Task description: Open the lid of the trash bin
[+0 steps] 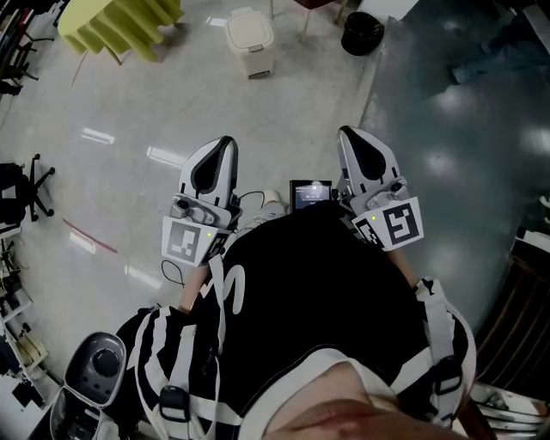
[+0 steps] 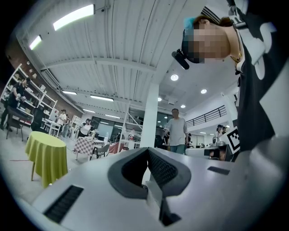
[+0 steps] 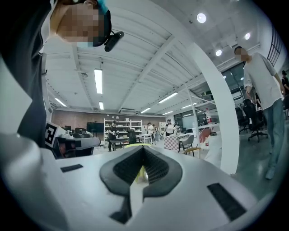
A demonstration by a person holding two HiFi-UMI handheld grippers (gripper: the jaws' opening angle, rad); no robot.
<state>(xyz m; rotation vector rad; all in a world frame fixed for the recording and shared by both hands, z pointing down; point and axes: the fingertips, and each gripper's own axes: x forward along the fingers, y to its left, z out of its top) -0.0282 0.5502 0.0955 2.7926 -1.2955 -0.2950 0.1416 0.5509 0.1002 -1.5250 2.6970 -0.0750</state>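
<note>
The trash bin [image 1: 250, 39] is a small cream one with its lid down, standing on the pale floor far ahead in the head view. My left gripper [image 1: 225, 143] and right gripper [image 1: 346, 134] are held close to the person's chest, side by side, well short of the bin and pointing towards it. Both are shut with nothing between the jaws. In the left gripper view the dark pads [image 2: 160, 169] meet at the tip. The right gripper view shows the same, its pads [image 3: 156, 169] closed together. I cannot make out the bin in either gripper view.
A yellow-green draped table [image 1: 120, 24] stands left of the bin, and a black round bin [image 1: 362, 33] to its right. An office chair [image 1: 21, 189] is at the left edge. A small screen [image 1: 310, 194] sits between the grippers. A white column [image 2: 149, 117] and a standing person [image 2: 176, 131] lie ahead.
</note>
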